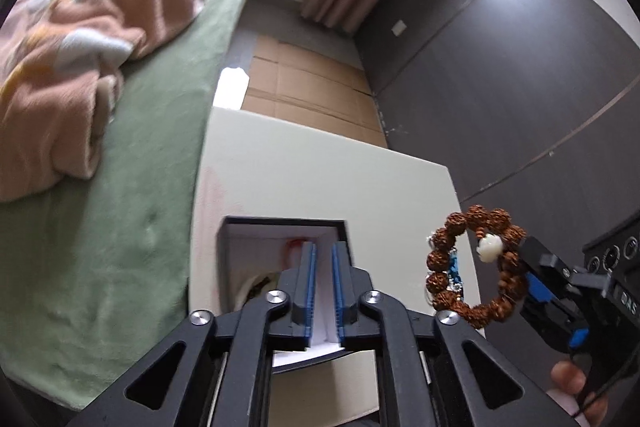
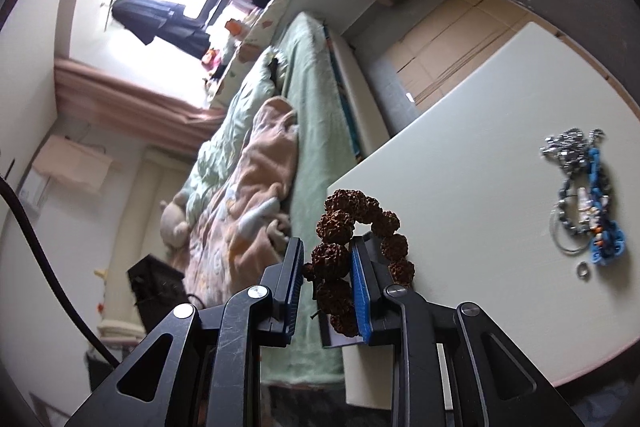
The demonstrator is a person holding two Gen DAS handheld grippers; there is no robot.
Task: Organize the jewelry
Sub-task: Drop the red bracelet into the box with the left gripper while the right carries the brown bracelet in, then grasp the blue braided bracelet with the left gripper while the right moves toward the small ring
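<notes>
here the right gripper (image 2: 326, 283) holds a brown beaded bracelet (image 2: 352, 227) in the air, its jaws pressed on the beads at one side of the loop while the rest of the loop stands up past the fingertips. in the left wrist view the bracelet (image 1: 476, 267) hangs clear above the edge of the pale counter (image 1: 320, 179), a white bead showing on it. the left gripper (image 1: 324, 291) hovers over an open box (image 1: 256, 239) with a white lining that sits on the counter; its jaws stand a little apart with nothing between them. a heap of other jewelry (image 2: 588, 195), silver chains and blue links, lies on the counter (image 2: 460, 147) well apart from the bracelet, a small ring (image 2: 583, 271) just beside it. a bed (image 1: 132, 227) with a green cover runs alongside the counter.
</notes>
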